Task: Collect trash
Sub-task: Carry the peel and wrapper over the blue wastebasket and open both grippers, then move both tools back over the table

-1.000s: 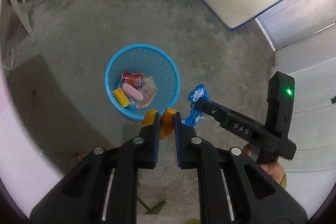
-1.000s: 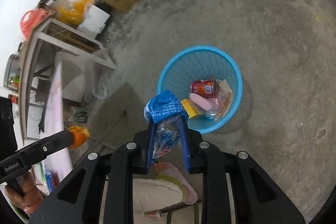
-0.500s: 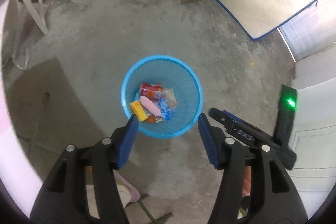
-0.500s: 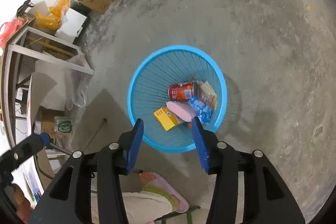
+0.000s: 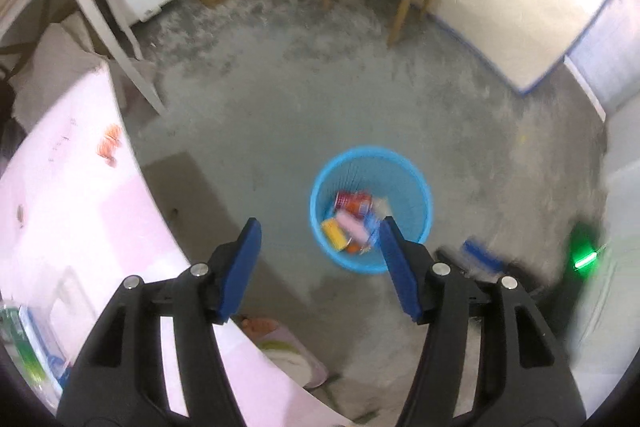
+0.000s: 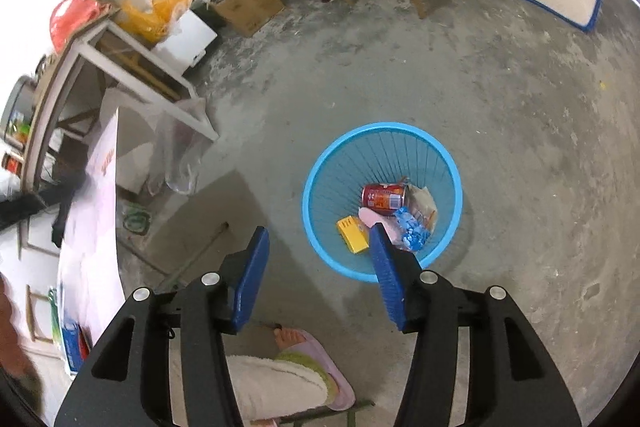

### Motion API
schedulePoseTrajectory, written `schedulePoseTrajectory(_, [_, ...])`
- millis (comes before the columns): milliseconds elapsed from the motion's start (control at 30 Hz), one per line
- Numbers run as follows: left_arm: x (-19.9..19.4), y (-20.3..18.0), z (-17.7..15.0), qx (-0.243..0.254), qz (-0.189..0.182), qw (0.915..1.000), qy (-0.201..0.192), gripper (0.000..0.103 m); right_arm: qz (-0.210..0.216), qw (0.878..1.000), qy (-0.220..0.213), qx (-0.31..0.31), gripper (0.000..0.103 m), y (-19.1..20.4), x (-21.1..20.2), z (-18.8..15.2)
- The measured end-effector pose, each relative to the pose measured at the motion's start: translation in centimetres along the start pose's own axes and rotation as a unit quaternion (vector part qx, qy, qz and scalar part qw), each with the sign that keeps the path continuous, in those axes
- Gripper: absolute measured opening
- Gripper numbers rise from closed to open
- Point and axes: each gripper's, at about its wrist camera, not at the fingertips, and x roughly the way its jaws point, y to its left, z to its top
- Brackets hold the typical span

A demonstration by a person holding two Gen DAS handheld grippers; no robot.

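A blue mesh basket stands on the concrete floor. Inside it lie a red can, a yellow box, a pink piece and a crumpled blue wrapper. My left gripper hangs open high above the basket's left side, with nothing between its fingers. My right gripper is above and left of the basket, its jaws opening and empty. In the left wrist view it shows as a blurred dark shape with a green light.
A pink-covered table runs along the left. The person's foot in a pink slipper is just below the grippers. A white-framed table, a cardboard box, a dark stool and a wooden bench line the far wall.
Both grippers opened: the orange wrapper left the left one and the blue wrapper left the right, which now lies in the basket. Both have risen away from it.
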Motion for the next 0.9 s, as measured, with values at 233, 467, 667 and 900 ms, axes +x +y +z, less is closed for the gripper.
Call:
schedulePoseTrajectory(233, [-7.0,0.0,-0.9,-0.009,-0.058,0.9977,-0.034,0.065,-0.022,1.0,-0.017,-0.004,0.051,0.9,-3.0,-0.8])
schedulePoseTrajectory(467, [-7.4,0.9,-2.5,-0.015,-0.056,0.9976,-0.037,0.065,-0.038,0.998,-0.042,-0.003,0.051,0.6,-5.6,-3.1])
schedulePoseTrajectory(667, [-9.6,3.7,-4.2,-0.038,-0.017,0.9985,-0.034,0.065,-0.046,0.997,-0.06,0.0,0.051,1.7,-7.4,-3.5])
schedulePoseTrajectory(900, [-13.7,7.2,-8.1,-0.078,-0.067,0.9919,-0.075,0.066,-0.031,0.994,-0.098,-0.038,0.051,6.1,-11.8,-4.4])
